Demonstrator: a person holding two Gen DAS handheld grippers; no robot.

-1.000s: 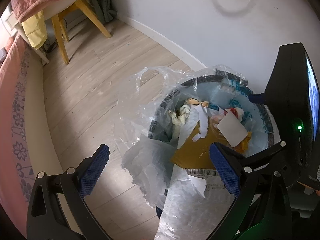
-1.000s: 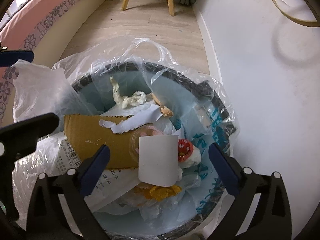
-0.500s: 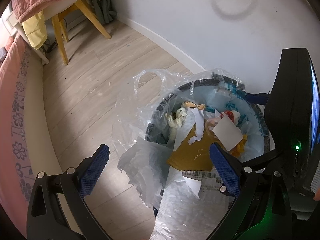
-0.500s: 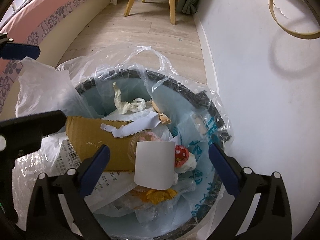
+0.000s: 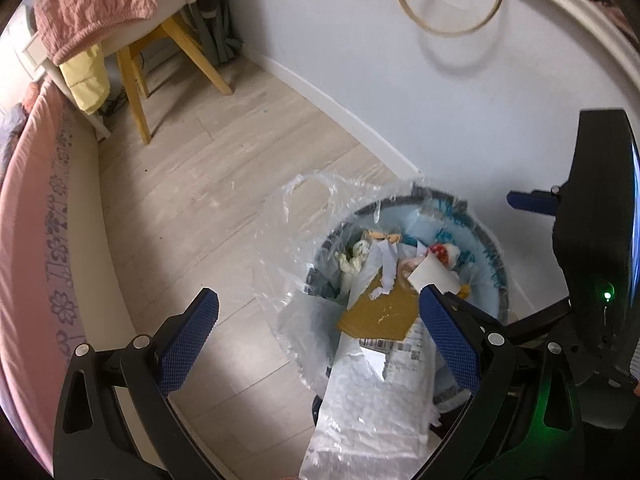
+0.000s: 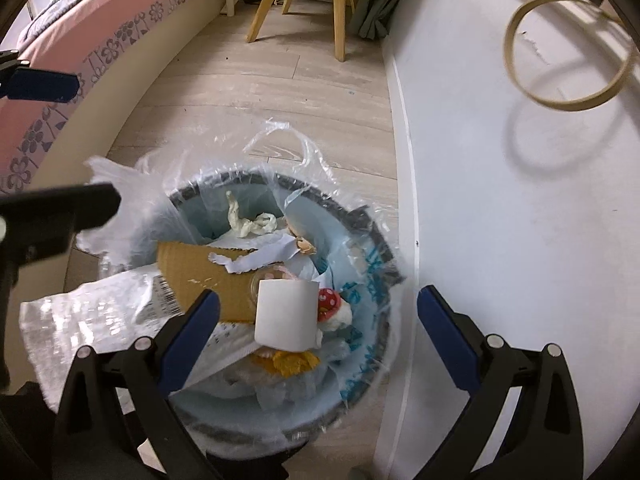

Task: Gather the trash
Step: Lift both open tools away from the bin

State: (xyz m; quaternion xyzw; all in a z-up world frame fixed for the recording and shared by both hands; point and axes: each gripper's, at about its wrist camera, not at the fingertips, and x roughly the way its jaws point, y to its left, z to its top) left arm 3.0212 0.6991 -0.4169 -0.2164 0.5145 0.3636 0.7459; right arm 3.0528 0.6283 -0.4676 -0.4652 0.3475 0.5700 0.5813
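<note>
My left tongs hang spread wide with nothing between the blue pads, above the near edge of the trash bin; my right tongs are likewise parted and empty, poised over the bin's mouth. From the left view I see the right tongs' black body just beyond the bin on its far right side. The bin stands on the wooden floor close against the white wall, lined with a clear plastic bag whose loose handles flare out over the rim. It is full: a white paper card lies on top near the centre, touching a brown cardboard piece that slants across the middle, with torn white paper strips over it. Beside the card sits a red item with white dots, and yellow scraps show under the card. A crumpled tissue lies toward the far side. A white plastic mailer with a barcode label spills over the bin's left rim. Farther out I see a bed with a pink floral cover, yellow wooden chair legs, and a wooden hoop hanging on the wall.
</note>
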